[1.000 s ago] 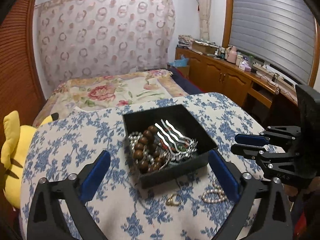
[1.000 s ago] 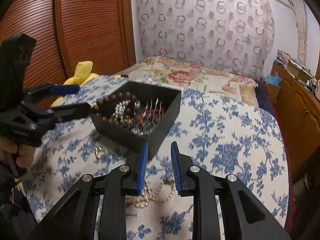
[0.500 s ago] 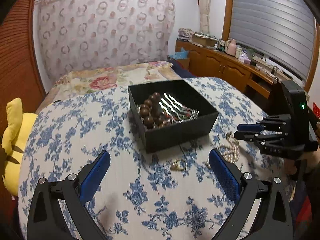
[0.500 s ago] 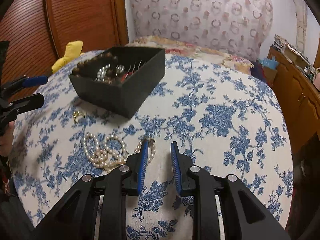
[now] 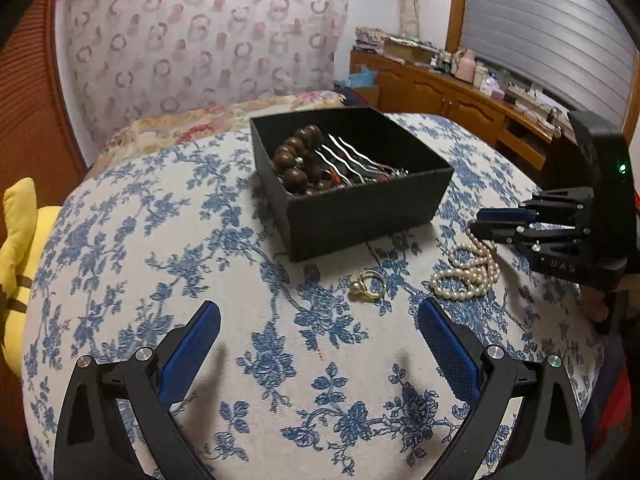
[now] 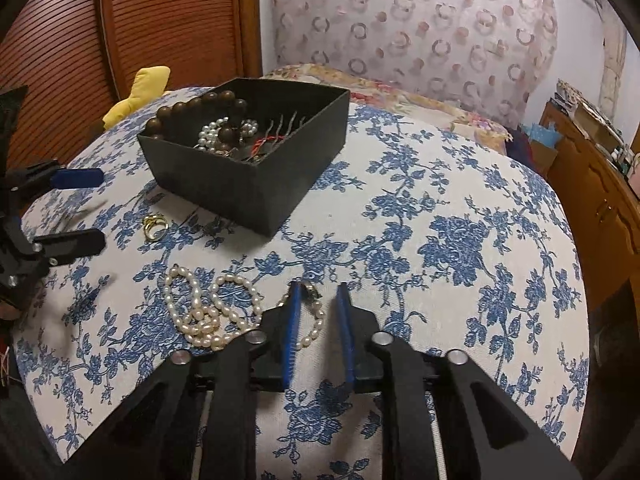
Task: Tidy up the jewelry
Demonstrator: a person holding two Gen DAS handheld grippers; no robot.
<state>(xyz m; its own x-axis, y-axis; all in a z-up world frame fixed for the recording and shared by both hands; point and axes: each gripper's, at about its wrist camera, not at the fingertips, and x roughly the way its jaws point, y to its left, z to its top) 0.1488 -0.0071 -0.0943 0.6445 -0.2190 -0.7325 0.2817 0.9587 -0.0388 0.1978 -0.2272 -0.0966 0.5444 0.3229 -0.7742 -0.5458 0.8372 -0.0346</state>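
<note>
A black open box (image 5: 362, 200) (image 6: 256, 184) stands on the blue-flowered tablecloth and holds brown wooden beads (image 5: 294, 156), a pearl string and wavy hairpins. A pearl necklace (image 5: 468, 270) (image 6: 208, 312) lies on the cloth in front of the box, with a gold ring (image 5: 370, 280) (image 6: 154, 226) beside it. My left gripper (image 5: 318, 344) is wide open and empty, low over the cloth short of the ring. My right gripper (image 6: 316, 300) is narrowly open, its tips astride the necklace's clasp end.
A yellow plush toy (image 5: 20, 240) lies at the table's left edge. Beyond the round table are a bed with a floral cover (image 5: 224, 114) and a wooden sideboard (image 5: 448, 88) with clutter at the right.
Both grippers have drawn back from the box. The pearl necklace and ring have come into fuller view. My right gripper has dropped down onto the necklace's end.
</note>
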